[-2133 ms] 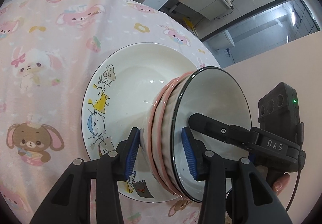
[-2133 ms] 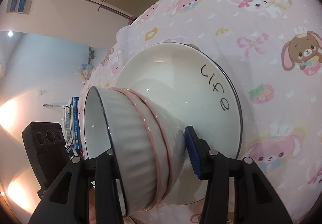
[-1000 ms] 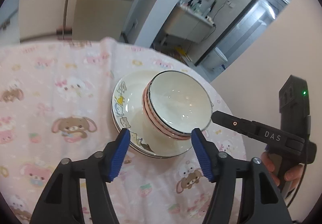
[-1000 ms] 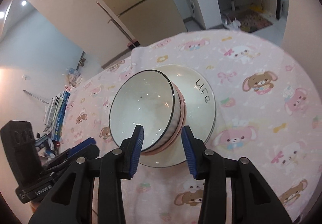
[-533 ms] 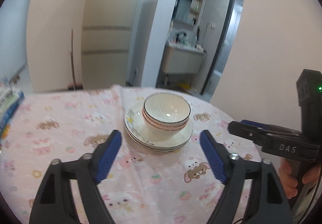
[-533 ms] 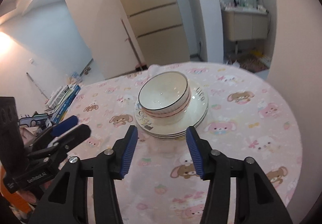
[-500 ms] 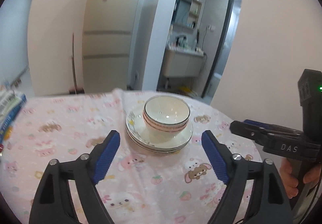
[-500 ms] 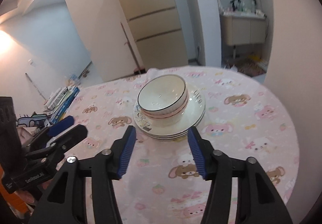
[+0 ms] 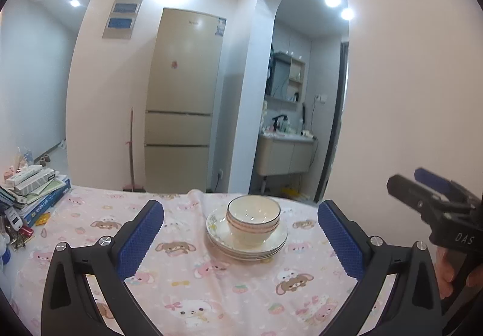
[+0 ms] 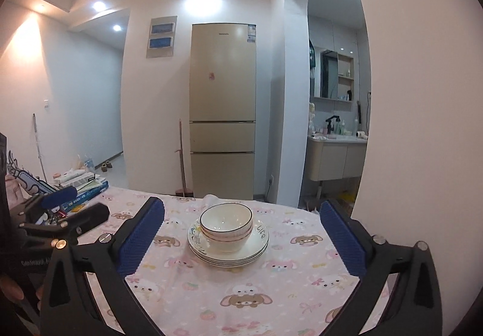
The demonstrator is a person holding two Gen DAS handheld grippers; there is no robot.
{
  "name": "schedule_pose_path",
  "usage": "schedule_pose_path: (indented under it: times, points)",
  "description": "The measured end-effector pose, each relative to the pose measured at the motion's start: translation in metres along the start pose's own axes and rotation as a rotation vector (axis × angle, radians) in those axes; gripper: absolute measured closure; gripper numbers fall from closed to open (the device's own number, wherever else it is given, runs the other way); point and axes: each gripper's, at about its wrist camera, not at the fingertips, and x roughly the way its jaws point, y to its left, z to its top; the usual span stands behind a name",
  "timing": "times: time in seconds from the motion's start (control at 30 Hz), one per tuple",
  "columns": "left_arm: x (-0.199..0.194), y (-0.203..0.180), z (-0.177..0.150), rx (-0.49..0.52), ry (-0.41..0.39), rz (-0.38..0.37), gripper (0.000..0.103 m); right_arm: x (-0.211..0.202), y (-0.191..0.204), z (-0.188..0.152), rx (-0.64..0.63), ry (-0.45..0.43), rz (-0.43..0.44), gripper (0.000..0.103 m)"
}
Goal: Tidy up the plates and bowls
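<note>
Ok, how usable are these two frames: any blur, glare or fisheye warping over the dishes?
Left wrist view: bowls and plates sharp at centre; ceiling lights blown out; fridge leans from the distortion. Right wrist view: equally sharp bowls, small highlights inside, hallway dimmer, dark vignette at the corners.

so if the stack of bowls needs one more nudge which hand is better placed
Neither by much. Both the left gripper and right gripper frame the bowls on the plates, jaws opening, empty; right looks slightly more centred.
</note>
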Motion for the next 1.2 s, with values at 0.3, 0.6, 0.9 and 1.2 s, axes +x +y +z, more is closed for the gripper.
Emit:
schedule_pose_path:
  times: [0.3,0.6,0.9,1.2]
  points:
    - [-0.014,-0.022,-0.024,0.118,-0.129,0.009,0.000,-0.028,-0.010,-0.021,0.006,-0.072,-0.055,0.000]
    - [0.027,-0.020,-0.080,0.165,-0.157,0.045,0.000,0.035,-0.035,-0.092,0.098,-0.032,-0.103,0.000]
    - [0.071,-0.009,-0.096,0.140,-0.173,0.085,0.000,0.087,-0.033,-0.106,0.077,-0.083,-0.063,0.000]
    - [0.100,0.001,-0.120,0.127,-0.051,0.119,0.000,0.092,-0.015,-0.126,-0.042,-0.139,-0.069,0.000]
